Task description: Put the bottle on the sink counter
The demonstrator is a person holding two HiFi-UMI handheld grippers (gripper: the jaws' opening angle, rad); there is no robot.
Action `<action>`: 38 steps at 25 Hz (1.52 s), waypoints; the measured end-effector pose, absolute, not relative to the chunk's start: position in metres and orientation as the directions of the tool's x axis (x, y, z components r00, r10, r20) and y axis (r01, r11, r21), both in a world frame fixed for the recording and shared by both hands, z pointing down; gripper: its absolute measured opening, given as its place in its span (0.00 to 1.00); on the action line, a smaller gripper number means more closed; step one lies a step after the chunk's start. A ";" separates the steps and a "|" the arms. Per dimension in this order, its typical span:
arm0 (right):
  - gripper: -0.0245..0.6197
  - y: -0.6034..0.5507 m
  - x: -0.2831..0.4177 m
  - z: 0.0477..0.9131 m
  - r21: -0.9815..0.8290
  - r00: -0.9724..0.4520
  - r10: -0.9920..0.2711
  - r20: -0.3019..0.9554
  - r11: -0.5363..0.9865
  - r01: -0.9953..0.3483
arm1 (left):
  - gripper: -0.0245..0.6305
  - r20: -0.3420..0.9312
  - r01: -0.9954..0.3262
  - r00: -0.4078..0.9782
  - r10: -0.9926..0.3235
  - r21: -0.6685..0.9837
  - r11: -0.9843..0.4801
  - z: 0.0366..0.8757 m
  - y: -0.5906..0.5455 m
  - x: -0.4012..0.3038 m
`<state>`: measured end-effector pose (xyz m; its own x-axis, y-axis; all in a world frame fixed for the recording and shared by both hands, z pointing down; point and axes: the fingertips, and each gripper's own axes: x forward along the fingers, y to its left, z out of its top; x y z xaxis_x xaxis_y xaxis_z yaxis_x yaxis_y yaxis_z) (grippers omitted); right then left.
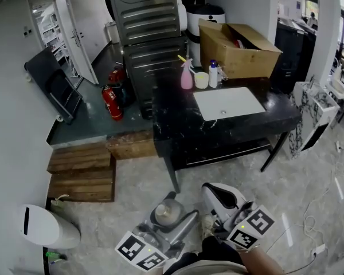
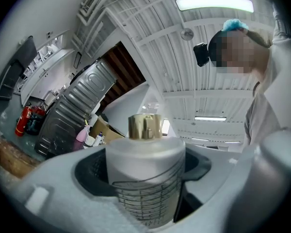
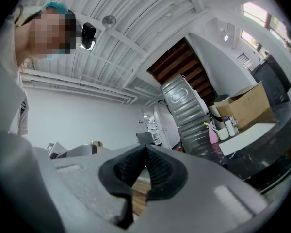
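A frosted white bottle (image 2: 144, 164) with a gold cap and printed measuring lines stands upright between the jaws of my left gripper (image 1: 168, 222), which is shut on it. In the head view the bottle (image 1: 167, 212) is low and close to the person's body, well short of the counter. My right gripper (image 3: 145, 166) is shut with nothing between its dark ribbed pads, and it hangs beside the left one (image 1: 213, 192). The black marble sink counter (image 1: 178, 128) with its white sink (image 1: 229, 103) lies ahead.
At the counter's back stand a pink spray bottle (image 1: 186, 76), a cup (image 1: 201, 80), a small bottle (image 1: 213, 73) and an open cardboard box (image 1: 238, 47). A metal appliance (image 1: 149, 33), red fire extinguishers (image 1: 111, 102), wooden steps (image 1: 83, 171) and a white bin (image 1: 43, 227) are to the left.
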<state>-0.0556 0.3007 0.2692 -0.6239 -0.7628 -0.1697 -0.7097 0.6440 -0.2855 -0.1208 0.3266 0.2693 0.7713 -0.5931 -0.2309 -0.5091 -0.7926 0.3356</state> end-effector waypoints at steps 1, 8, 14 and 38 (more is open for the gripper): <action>0.04 0.289 -0.053 0.269 -0.286 -0.628 -0.758 -0.175 0.649 -0.705 | 0.57 -0.231 -0.516 0.768 -0.597 0.329 -0.791 0.268 0.317 -0.118; 0.04 0.201 -0.024 0.255 -0.263 -0.665 -0.719 -0.200 0.693 -0.671 | 0.57 -0.228 -0.564 0.741 -0.631 0.299 -0.770 0.255 0.230 -0.086; 0.04 0.131 0.007 0.248 -0.241 -0.686 -0.699 -0.204 0.715 -0.657 | 0.57 -0.232 -0.600 0.714 -0.660 0.282 -0.748 0.250 0.163 -0.058; 0.04 0.030 0.079 0.285 -0.304 -0.667 -0.734 -0.129 0.669 -0.678 | 0.57 -0.175 -0.540 0.762 -0.624 0.361 -0.760 0.279 0.042 0.024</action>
